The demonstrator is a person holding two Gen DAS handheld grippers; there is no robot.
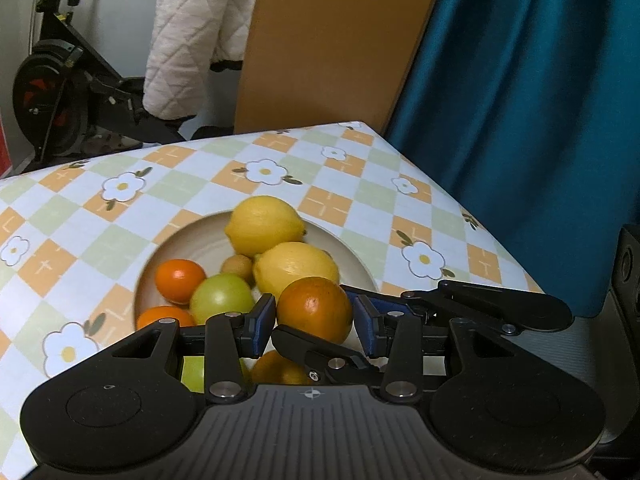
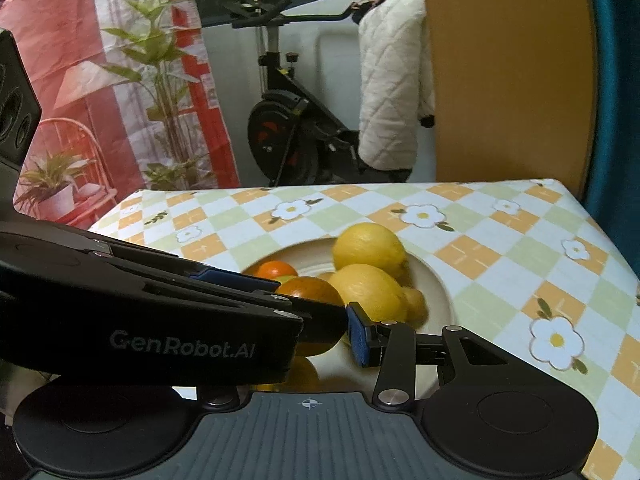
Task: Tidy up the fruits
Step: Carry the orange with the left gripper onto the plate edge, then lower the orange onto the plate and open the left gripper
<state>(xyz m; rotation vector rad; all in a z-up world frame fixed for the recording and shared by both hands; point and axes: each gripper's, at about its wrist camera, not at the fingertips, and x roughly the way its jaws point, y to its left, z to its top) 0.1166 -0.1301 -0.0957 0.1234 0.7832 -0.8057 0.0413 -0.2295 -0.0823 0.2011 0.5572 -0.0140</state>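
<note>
From the left, our left gripper [image 1: 315, 326] had its blue pads either side of the orange [image 1: 315, 314], apparently pinching it just above the plate [image 1: 184, 240] of lemons and other fruit. The orange, round with no long axis, sat straight ahead between the fingers. Our right gripper [image 1: 472, 312] crossed close beside; in its own view the left gripper's body hid one finger, so we could not tell its grip.

Fruits [image 1: 280, 264] piled in plate [image 1: 352, 256] on table [image 1: 360, 184], exercise bike [image 2: 288, 136] behind, perhaps near wall
</note>
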